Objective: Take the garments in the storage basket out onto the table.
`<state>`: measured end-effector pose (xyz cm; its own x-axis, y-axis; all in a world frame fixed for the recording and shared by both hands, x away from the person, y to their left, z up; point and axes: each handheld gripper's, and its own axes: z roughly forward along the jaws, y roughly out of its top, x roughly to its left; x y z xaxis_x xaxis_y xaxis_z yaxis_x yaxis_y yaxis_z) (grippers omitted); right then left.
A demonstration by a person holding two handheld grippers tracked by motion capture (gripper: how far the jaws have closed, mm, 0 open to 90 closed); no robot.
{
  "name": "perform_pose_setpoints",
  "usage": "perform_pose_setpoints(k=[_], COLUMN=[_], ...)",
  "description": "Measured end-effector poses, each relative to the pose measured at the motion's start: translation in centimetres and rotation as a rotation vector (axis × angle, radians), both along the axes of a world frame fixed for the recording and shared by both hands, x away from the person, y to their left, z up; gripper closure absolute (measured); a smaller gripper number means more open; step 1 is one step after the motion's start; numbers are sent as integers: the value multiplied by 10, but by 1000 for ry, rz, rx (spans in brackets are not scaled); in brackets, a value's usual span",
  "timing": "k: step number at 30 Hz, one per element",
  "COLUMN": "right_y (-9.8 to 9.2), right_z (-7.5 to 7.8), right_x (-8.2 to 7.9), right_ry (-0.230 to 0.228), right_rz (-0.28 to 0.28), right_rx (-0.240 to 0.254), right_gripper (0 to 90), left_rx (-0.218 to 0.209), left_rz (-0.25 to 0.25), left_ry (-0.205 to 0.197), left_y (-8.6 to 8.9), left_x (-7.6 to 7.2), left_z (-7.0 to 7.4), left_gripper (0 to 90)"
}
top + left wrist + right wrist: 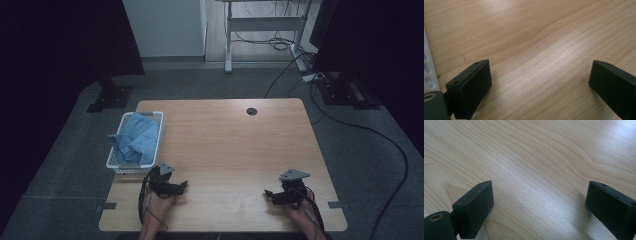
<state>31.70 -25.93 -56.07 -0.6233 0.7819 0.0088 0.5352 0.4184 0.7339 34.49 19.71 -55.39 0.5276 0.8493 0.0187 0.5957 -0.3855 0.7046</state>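
A white perforated basket stands at the table's left side, with crumpled blue cloth inside it. My left gripper rests low near the front left of the wooden table, just in front of the basket and pointing right. Its jaws stand wide open over bare wood, with the basket's wall at the left edge of the left gripper view. My right gripper sits near the front right, pointing left, and is open too, with only wood grain between its jaws.
A round cable hole sits near the table's far edge. Black stands and a desk frame lie beyond the table on the grey floor. A black cable loops along the floor at the right.
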Motion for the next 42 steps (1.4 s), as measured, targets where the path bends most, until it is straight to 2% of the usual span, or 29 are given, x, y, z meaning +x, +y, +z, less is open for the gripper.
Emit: perform_pose_setpoints(k=[13, 27, 33, 42], right_y=[0, 0, 0, 0], right_z=[0, 0, 0, 0], right_x=[0, 0, -1, -1], right_ry=[-1, 0, 0, 0], right_rz=[3, 3, 4, 4], right_rx=[0, 0, 0, 0], right_gripper=[79, 80, 80, 79], left_rx=[3, 5, -18, -45], left_rz=[14, 4, -19, -27], left_ry=[5, 7, 18, 4], left_y=[-1, -2, -5, -6], left_x=[1, 2, 3, 2], left_z=[0, 0, 1, 10], left_gripper=[18, 8, 9, 6])
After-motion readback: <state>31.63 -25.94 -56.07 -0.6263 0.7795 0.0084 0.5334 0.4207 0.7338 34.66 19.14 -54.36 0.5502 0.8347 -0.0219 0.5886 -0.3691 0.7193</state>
